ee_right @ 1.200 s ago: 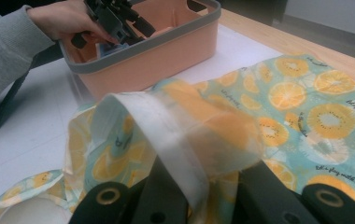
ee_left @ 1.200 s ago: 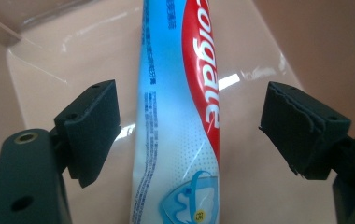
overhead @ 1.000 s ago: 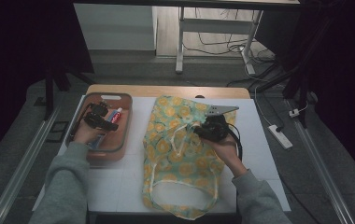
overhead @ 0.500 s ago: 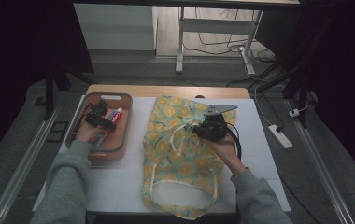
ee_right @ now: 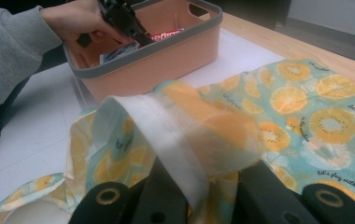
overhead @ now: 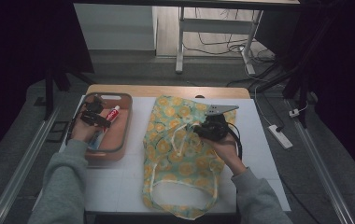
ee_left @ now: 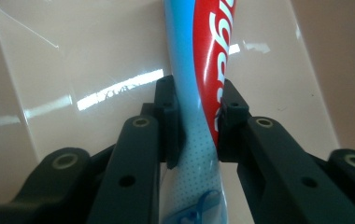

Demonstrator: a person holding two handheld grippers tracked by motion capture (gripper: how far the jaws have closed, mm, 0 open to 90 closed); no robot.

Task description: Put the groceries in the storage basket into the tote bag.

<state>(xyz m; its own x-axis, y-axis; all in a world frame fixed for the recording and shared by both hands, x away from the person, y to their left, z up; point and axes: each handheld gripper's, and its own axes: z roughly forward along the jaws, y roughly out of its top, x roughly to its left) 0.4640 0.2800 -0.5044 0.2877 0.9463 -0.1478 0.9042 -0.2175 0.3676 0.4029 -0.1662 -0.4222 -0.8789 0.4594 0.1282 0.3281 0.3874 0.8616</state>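
A: What is different from a moment ago?

B: Very little. The left gripper (overhead: 93, 117) stays low inside the pink basket (overhead: 122, 140), and the right gripper (overhead: 211, 128) stays on the fruit-print bag (overhead: 175, 158) in the middle of the tabletop (overhead: 119, 186). I judge that the grasp is now made and the lifting has not yet begun.

A: How do the left fingers (ee_left: 168, 116) stand?

B: Nearly closed. In the left gripper view both pads press the toothpaste tube (ee_left: 199, 70), one on each side, and the tube lies on the bottom of the basket.

A: And the right one?

B: In the right gripper view its fingers are closed on a fold of the bag with its white strap (ee_right: 166, 135), which is raised a little. This probably keeps the mouth of the bag ready for the tube.
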